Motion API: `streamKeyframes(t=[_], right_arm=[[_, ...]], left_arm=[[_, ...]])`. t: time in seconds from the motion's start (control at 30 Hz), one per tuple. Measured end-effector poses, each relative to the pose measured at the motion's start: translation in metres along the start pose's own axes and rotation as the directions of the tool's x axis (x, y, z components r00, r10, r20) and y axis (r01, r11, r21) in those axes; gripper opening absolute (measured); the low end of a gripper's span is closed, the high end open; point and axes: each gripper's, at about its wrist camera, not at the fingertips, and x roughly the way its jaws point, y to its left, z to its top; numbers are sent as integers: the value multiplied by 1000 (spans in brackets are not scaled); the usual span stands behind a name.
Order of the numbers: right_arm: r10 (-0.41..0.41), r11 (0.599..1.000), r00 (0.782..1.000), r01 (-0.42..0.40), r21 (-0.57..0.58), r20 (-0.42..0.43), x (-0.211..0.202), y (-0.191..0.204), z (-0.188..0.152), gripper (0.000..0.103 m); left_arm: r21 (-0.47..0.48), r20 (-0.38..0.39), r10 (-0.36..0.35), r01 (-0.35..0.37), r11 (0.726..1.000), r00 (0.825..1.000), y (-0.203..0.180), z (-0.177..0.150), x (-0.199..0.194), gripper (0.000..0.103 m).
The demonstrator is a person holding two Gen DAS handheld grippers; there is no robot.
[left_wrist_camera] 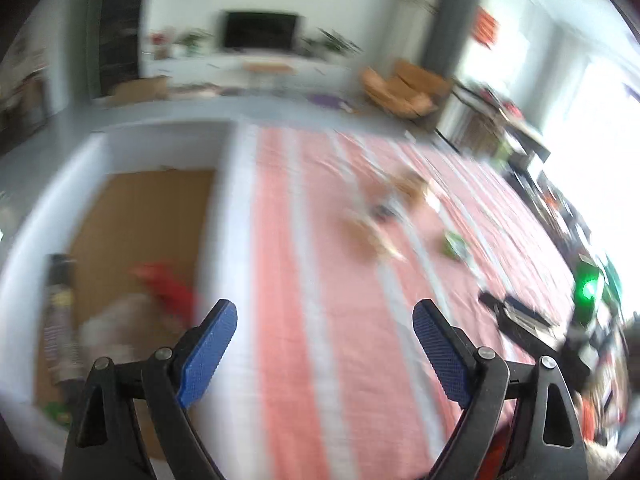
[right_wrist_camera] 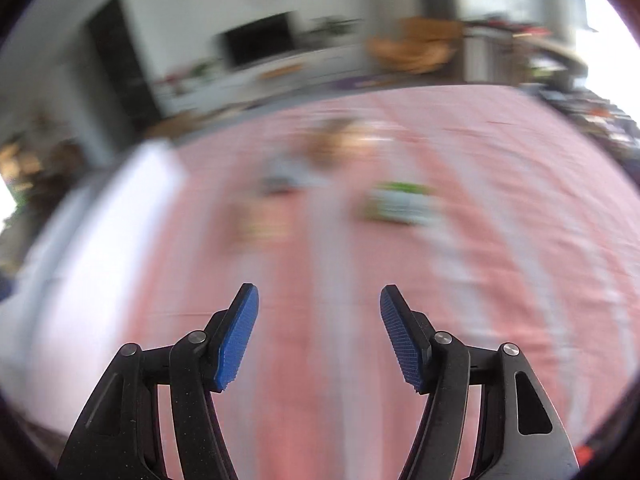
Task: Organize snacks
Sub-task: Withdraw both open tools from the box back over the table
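Snacks partly sorted, I judge: a red packet and others already lie in the white box, several remain scattered on the striped worktop. Left claw and right claw both gape, holding nothing.

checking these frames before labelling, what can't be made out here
- Loose snacks on the striped cloth: both views are motion-blurred, so kinds and count are unreadable.
- Box contents, left wrist view: a red packet shows; the rest is smeared or behind the open left tongs.
- Right tongs, also open and empty: the box is cut off at the edge.
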Motion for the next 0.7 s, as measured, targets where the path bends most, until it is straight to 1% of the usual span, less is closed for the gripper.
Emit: streamKeyframes(t=[0.07, 0.1, 0.17, 0.23, 0.33, 0.43, 0.6, 0.67, 0.7], right_arm=[[-116, 993, 993, 116, 24, 12, 5, -29, -3, 67], [-158, 987, 987, 157, 37, 12, 7, -39, -2, 67], [-200, 978, 980, 200, 55, 7, 6, -60, -1, 67], [-237, 967, 971, 235, 97, 10, 7, -81, -5, 67], [-239, 952, 971, 237, 193, -10, 17, -97, -5, 69], [-264, 942, 964, 265, 206, -35, 24, -99, -8, 69], [-292, 931, 954, 298, 212, -60, 35, -96, -7, 69], [-296, 929, 953, 304, 211, -70, 38, -94, -5, 72], [-299, 928, 951, 309, 210, -76, 40, -95, -5, 73]], left_arm=[[31, -50, -44, 46, 998, 998, -34, -3, 28, 89], [37, -59, -56, 58, 998, 997, -45, -4, 38, 89], [46, -73, -54, 58, 997, 996, -64, -5, 62, 89], [57, -71, -24, 28, 998, 997, -74, -7, 88, 89], [82, -51, 73, -68, 994, 996, -80, -10, 126, 89], [108, -49, 134, -128, 986, 990, -72, -12, 154, 89], [78, -92, 156, -149, 986, 983, -52, -19, 181, 89], [70, -71, 152, -147, 987, 986, -48, -20, 179, 89], [68, -74, 149, -144, 987, 986, -48, -20, 181, 89]])
